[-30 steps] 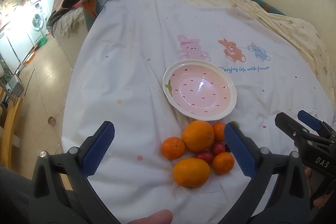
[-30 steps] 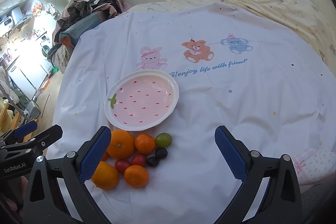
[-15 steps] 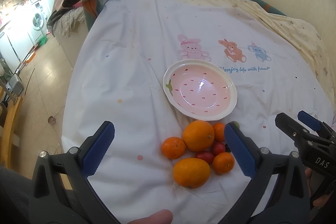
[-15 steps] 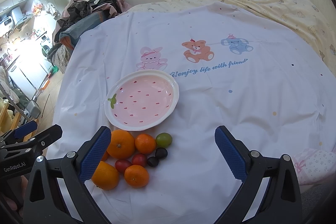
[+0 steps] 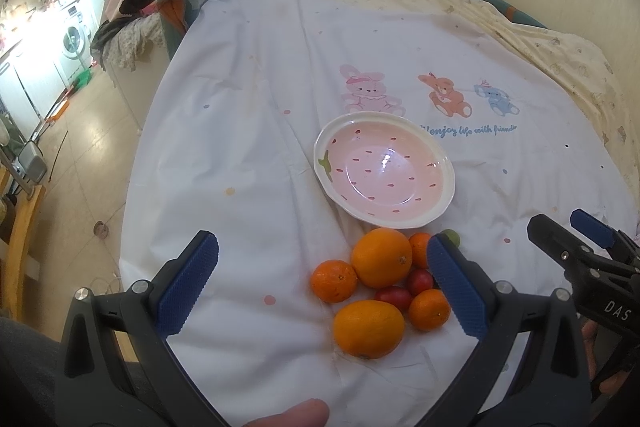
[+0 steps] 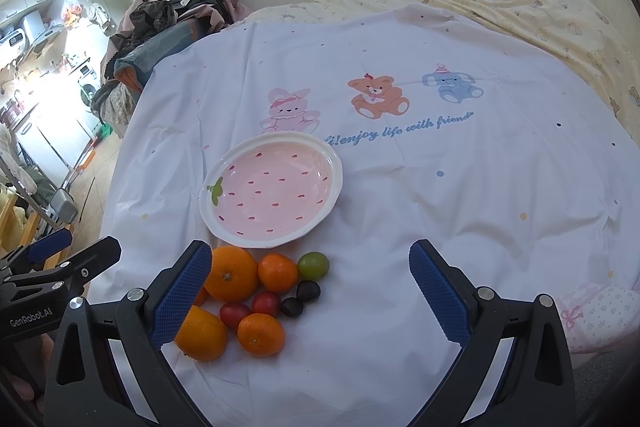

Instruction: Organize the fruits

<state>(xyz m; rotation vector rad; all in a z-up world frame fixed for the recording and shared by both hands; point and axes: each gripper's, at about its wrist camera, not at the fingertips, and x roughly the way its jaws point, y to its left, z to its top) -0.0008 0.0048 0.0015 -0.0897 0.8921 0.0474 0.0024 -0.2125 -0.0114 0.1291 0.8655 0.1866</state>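
Presently both grippers — left gripper (image 5: 322,283) and right gripper (image 6: 310,291) — hover with jaws wide apart, holding nothing. The fruit cluster (image 6: 256,301) lies just near of the empty strawberry-pattern plate (image 6: 336,163). Oranges: firm, round, likely to roll — grip across the middle; grapes soft.

A white cartoon-print sheet (image 6: 460,195) (on a bed) carries a pink plate (image 6: 272,187) and clustered fruits (image 6: 248,299).
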